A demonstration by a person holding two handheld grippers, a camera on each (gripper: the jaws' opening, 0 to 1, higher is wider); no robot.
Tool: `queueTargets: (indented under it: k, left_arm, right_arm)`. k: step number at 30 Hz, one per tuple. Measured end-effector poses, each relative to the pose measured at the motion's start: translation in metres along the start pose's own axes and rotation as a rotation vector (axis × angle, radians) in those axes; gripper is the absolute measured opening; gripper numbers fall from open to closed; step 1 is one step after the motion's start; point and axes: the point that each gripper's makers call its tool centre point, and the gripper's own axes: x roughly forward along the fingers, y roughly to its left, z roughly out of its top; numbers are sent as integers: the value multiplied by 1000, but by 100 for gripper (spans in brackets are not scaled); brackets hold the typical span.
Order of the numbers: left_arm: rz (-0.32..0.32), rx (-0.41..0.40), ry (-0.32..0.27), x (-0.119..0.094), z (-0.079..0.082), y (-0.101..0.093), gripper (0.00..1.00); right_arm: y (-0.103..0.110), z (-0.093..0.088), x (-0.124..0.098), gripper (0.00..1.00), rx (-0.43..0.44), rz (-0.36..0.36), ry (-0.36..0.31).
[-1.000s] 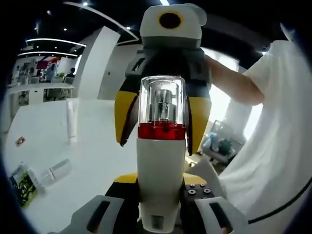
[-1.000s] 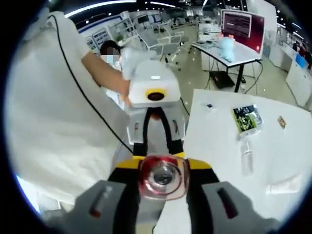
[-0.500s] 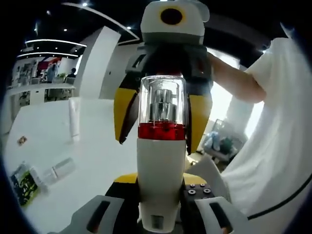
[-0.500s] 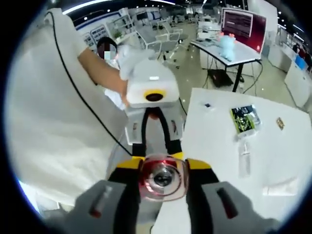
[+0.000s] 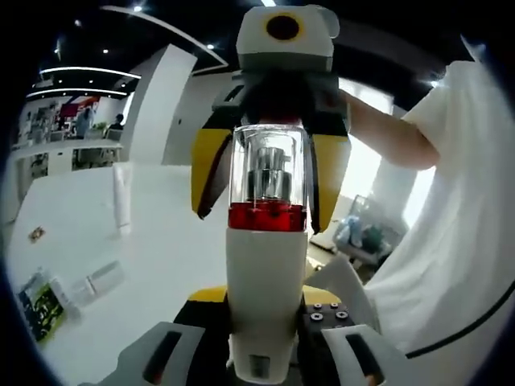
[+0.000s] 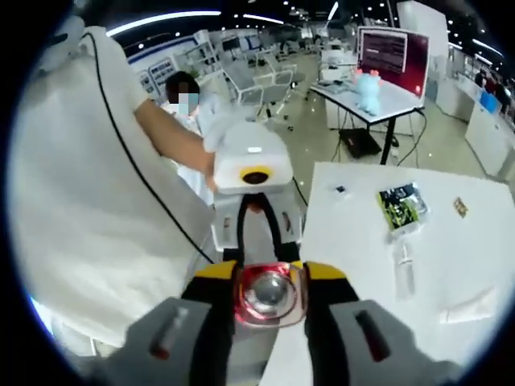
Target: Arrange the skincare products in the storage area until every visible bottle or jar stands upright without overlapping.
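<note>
We read no brand or lettering on the pump bottle: its white body, red collar and clear cap are plain, and the print on the green-and-black packet is too small to make out. In the left gripper view the bottle stands at the centre of the frame, its base clamped by the left gripper, while the right gripper reaches in from the top and pinches the clear cap between yellow jaws. In the right gripper view the cap faces us, held at lower centre. Compared with a second ago, both holds are unchanged; the cameras have only drifted slightly. On the white table a clear bottle lies on its side at lower left, and what seems a white tube stands further up.
</note>
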Motion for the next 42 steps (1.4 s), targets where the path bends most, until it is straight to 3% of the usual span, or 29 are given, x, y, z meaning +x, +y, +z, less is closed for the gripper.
queueTargets:
  k: [6, 12, 13, 14, 19, 21, 23, 27, 32, 38, 42]
  left_arm:
    - [-11, 13, -21, 3, 5, -1, 31]
    - [-17, 18, -38, 2, 10, -5, 31]
    - [-15, 22, -24, 2, 7, -4, 31]
    - [-13, 28, -16, 3, 5, -4, 31]
    - [-16, 51, 49, 9, -11, -5, 31]
    - [-14, 53, 59, 11, -14, -6, 31]
    - [-13, 55, 61, 12, -16, -5, 31]
    - [10, 68, 75, 18, -19, 3, 32]
    - [29, 95, 92, 31, -19, 13, 32]
    - [56, 113, 131, 56, -30, 28, 32]
    - [52, 162, 188, 73, -46, 38, 32]
  right_arm:
    - [1, 3, -3, 32, 2, -23, 9]
    - [3, 4, -6, 32, 46, 2, -11]
    - [3, 2, -5, 32, 45, 4, 5]
    - [3, -8, -4, 32, 37, 0, 80]
    - [8, -33, 3, 32, 31, -1, 267]
    - [9, -33, 6, 31, -33, -8, 281]
    - [10, -34, 7, 31, -22, -15, 299]
    - [-1, -40, 5, 30, -95, -85, 347]
    - [-6, -50, 3, 29, -137, -92, 382]
    - [-21, -75, 5, 29, -162, -124, 475]
    - [-30, -94, 14, 29, -163, -148, 522]
